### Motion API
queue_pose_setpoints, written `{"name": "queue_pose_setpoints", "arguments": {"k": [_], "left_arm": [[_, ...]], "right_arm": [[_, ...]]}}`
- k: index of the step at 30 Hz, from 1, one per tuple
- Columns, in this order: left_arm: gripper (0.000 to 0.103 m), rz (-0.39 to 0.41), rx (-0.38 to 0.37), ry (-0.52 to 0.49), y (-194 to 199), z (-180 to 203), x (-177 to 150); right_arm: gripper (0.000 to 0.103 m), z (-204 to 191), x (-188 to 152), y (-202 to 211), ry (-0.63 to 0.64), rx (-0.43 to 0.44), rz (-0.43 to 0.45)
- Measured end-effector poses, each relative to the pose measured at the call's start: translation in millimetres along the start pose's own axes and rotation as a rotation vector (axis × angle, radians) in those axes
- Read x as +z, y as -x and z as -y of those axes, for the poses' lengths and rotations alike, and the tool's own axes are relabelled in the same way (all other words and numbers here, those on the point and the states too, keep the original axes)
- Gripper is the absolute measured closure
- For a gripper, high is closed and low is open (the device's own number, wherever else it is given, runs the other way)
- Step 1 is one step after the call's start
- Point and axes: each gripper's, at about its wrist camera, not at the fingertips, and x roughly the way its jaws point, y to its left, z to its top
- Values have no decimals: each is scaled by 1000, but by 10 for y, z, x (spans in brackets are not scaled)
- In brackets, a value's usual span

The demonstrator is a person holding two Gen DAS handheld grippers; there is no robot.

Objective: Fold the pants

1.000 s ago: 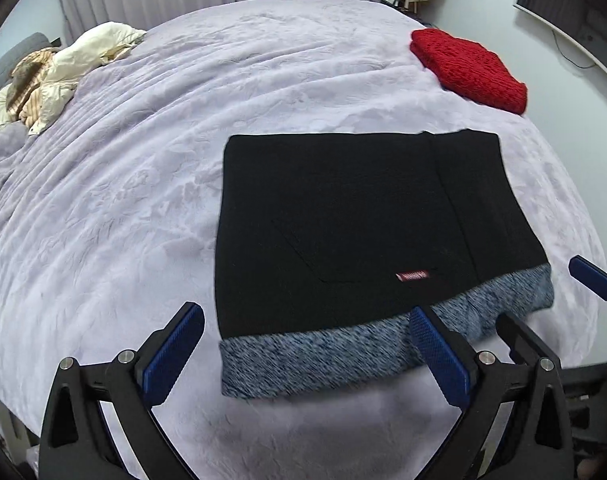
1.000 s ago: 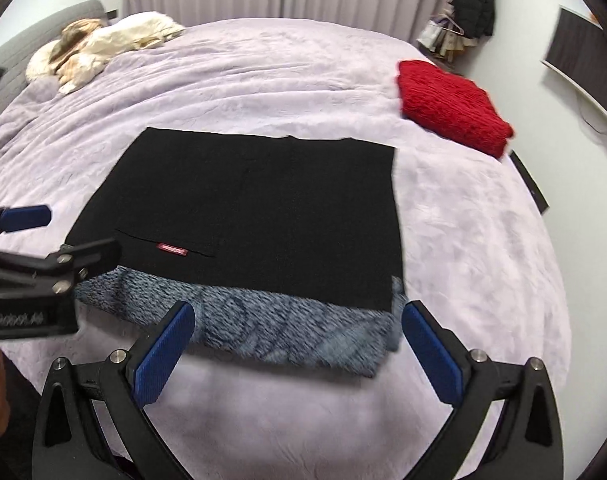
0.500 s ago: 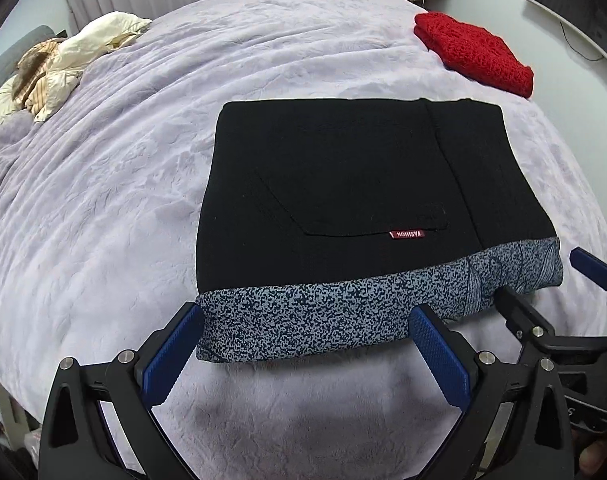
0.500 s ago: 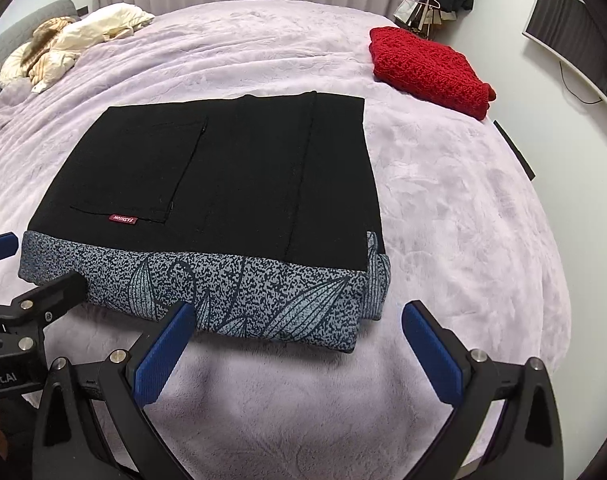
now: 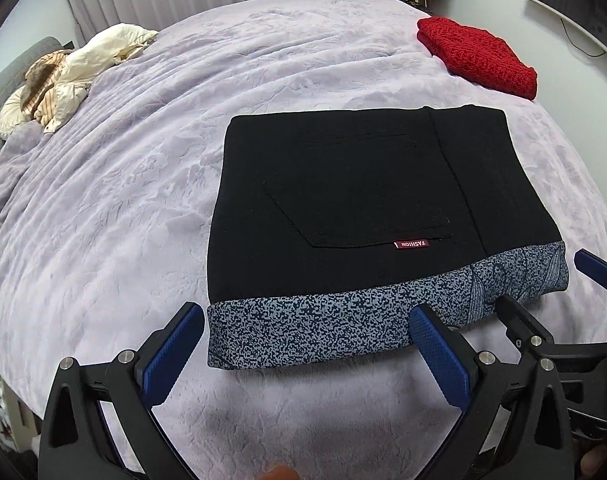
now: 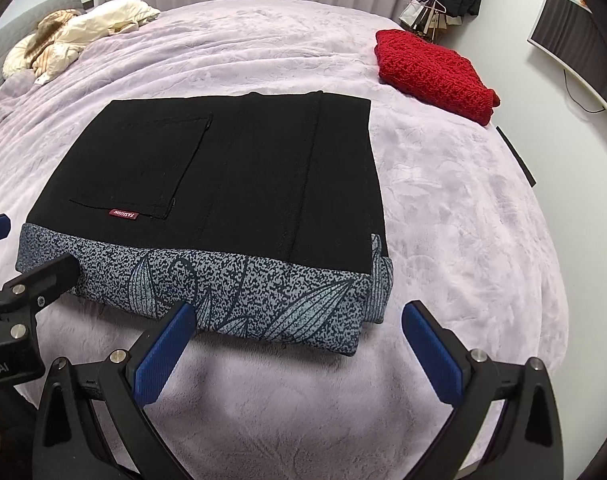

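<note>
wide lavender plush bed [image 5: 103,208] is lying bare to the left of the folded black pants [image 5: 363,200]. left tongs [image 5: 303,344] are hovering spread wide at their speckled blue hem [image 5: 323,328], gripping nothing. right tongs [image 6: 299,344] are gaping likewise before its leaf-printed corner. a red knit sweater [image 6: 431,68] is sitting far right.
</note>
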Motion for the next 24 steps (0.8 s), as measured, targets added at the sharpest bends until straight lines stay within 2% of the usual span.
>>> {"name": "queue_pose_setpoints", "arguments": {"k": [24], "left_arm": [[0, -7, -13, -7, -19, -27, -27]], "right_arm": [[0, -24, 14, -40, 6, 3, -3]]}}
